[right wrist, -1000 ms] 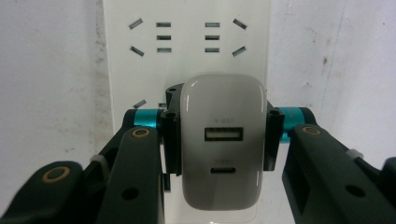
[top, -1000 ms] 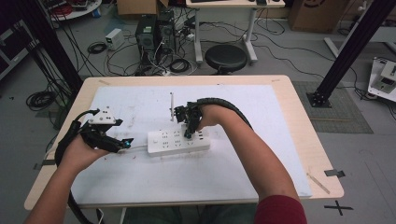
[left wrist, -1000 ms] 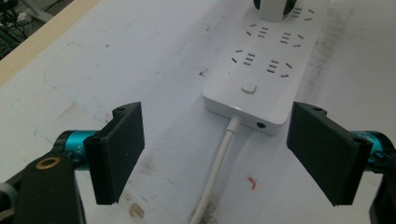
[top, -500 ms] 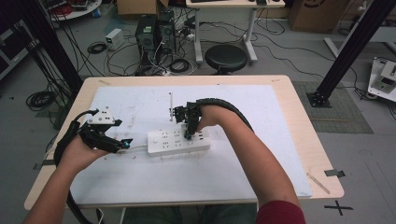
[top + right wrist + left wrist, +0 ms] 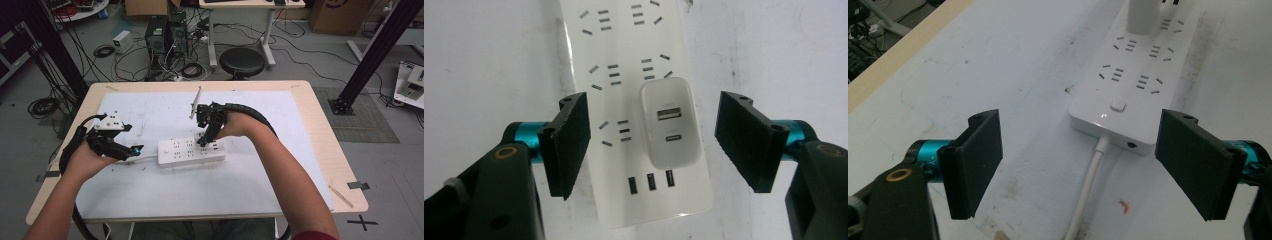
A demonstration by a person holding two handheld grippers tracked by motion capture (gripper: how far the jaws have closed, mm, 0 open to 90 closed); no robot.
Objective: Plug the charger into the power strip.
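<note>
Charger sits plugged in the strip, and the right gripper has just been opening, jaws apart, nothing gripped. Left gripper waits wide open at the cord end; little seems left.

A: How is my lighting?

B: I see even, soft overhead light. The white plastic power strip shows mild glare; the flat white table covering carries faint shadows, with slight overall softness.

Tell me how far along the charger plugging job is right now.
The charger already sits plugged into the power strip. The right gripper has just been opening, and its jaws now stand clear of the charger on either side. The left gripper waits open at the strip's cord end, touching nothing. What likely remains is drawing both hands back.
</note>
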